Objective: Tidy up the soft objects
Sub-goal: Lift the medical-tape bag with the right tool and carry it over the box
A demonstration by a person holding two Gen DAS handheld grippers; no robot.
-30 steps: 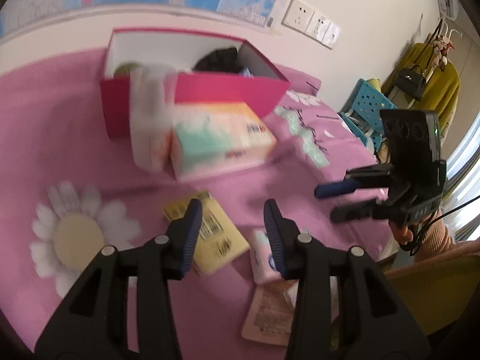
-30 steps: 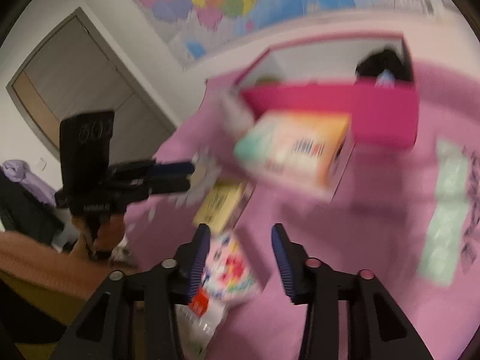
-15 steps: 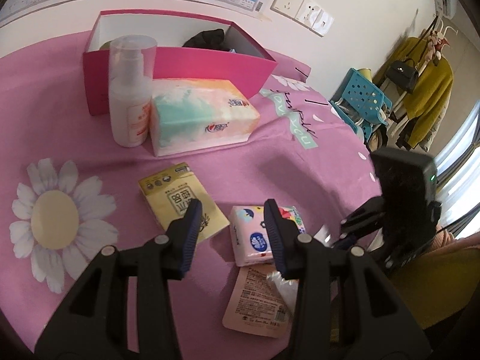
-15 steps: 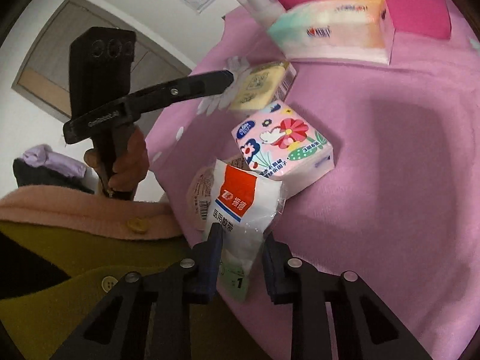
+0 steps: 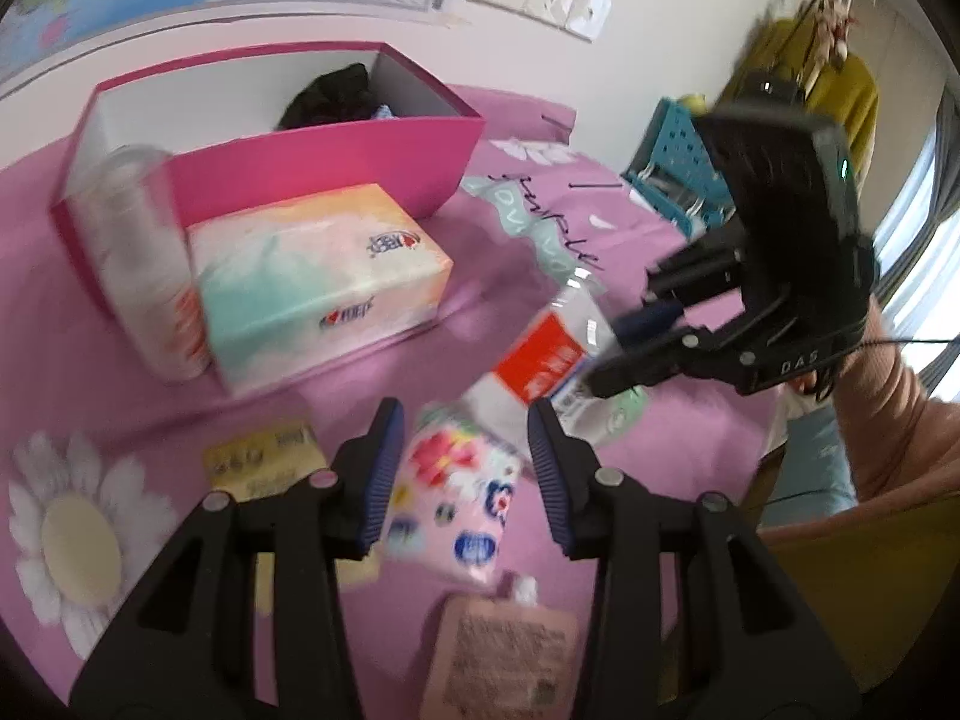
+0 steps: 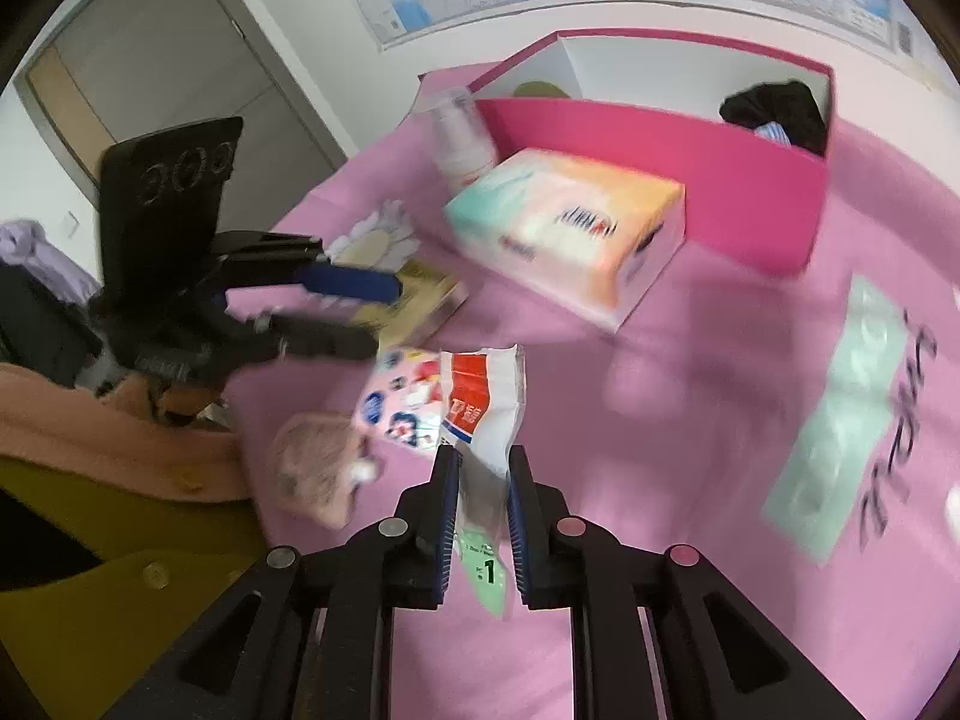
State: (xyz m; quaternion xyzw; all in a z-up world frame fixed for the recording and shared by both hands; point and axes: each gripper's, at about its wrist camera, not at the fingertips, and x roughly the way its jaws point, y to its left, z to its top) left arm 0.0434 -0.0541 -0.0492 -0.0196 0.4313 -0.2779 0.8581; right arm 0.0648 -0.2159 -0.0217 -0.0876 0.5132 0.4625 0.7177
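My right gripper (image 6: 483,468) is shut on a white plastic packet with a red label (image 6: 483,408) and holds it above the pink cloth; the packet (image 5: 543,360) also shows in the left wrist view, hanging from the right gripper (image 5: 606,348). My left gripper (image 5: 461,438) is open and empty above a floral tissue pack (image 5: 462,498), which also shows in the right wrist view (image 6: 402,408). A pink open box (image 5: 336,162) with a dark cloth (image 5: 330,96) inside stands at the back.
A pastel tissue box (image 5: 318,282) and a white pump bottle (image 5: 138,264) stand in front of the pink box. A yellow pack (image 5: 264,459) and a beige pouch (image 5: 498,654) lie near the cloth's front edge. A blue crate (image 5: 678,174) stands off to the right.
My right gripper has closed on the white packet and lifted it off the cloth, toward the middle. My left gripper has shifted over the floral tissue pack.
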